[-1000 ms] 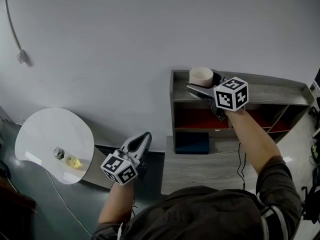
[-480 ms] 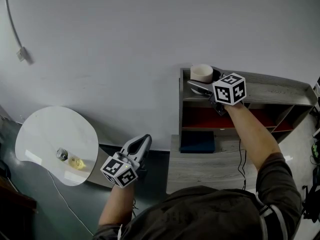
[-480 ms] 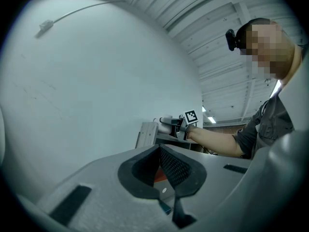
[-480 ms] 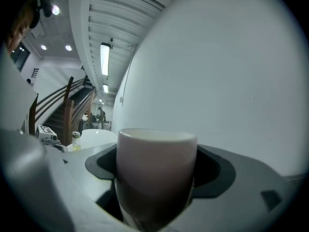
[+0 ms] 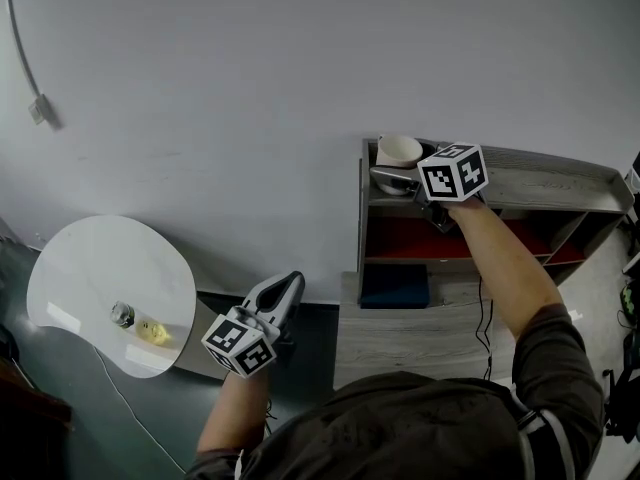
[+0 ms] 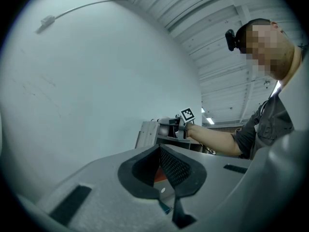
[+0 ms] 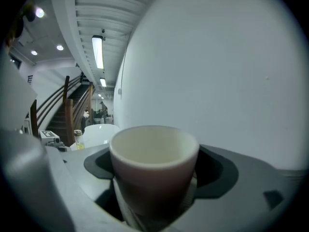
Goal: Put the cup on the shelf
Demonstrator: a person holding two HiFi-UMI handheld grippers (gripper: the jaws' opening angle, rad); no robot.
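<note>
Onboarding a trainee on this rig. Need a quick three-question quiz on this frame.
1. True or false: the left gripper holds the cup.
2. Where is the cup? A: on the white round table. B: at the top board of the shelf. C: on the floor.
3. What stands between the jaws of the right gripper?
Key: 1 false, it is shut and empty. 2 B. 3 the cup; those jaws are opening.
</note>
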